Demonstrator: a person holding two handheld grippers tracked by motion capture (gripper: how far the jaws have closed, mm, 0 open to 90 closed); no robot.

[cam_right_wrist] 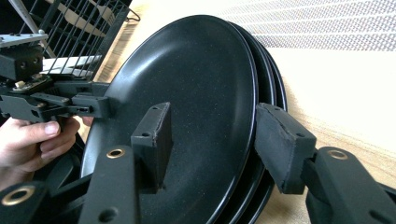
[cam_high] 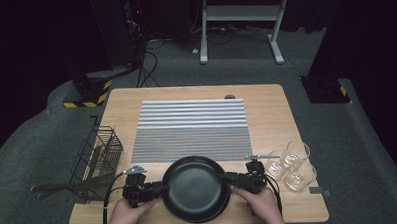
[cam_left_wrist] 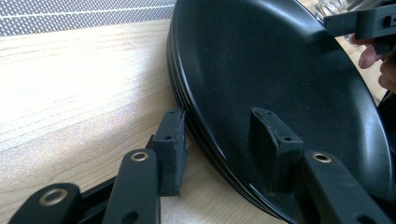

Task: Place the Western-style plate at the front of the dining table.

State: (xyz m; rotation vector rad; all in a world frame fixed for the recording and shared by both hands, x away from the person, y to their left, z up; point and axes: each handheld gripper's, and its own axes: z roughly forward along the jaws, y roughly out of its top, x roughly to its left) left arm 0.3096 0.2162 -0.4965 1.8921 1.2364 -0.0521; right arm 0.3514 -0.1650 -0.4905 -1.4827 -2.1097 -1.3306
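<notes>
You have a stack of black plates (cam_high: 195,189) at the near edge of the wooden surface (cam_high: 266,109), just in front of the grey striped mat (cam_high: 192,129), between the wire basket (cam_high: 95,155) on your left and three clear glasses (cam_high: 291,165) on your right. Left tongs (cam_high: 159,189) straddle the stack's left rim: in the left gripper view one jaw stands over the top plate's face, the other outside the stacked edges, with a gap at the outer pad, so they read as released, not yet pinching. Right tongs (cam_high: 228,179) do the same on the opposite rim; in the right gripper view the pads sit either side of the rims with space showing, also released. Handling notes: the plates look rigid, glossy and likely slick, and several together will be heavy for a rim pinch. The stack looks breakable, and the lower plates could slide free if you tilt. Take hold at opposite rim points, jaws deep past the lip, spanning as many edges as you mean to lift. Keep it level. Mind the glasses close to your right hand (cam_high: 262,205).
</notes>
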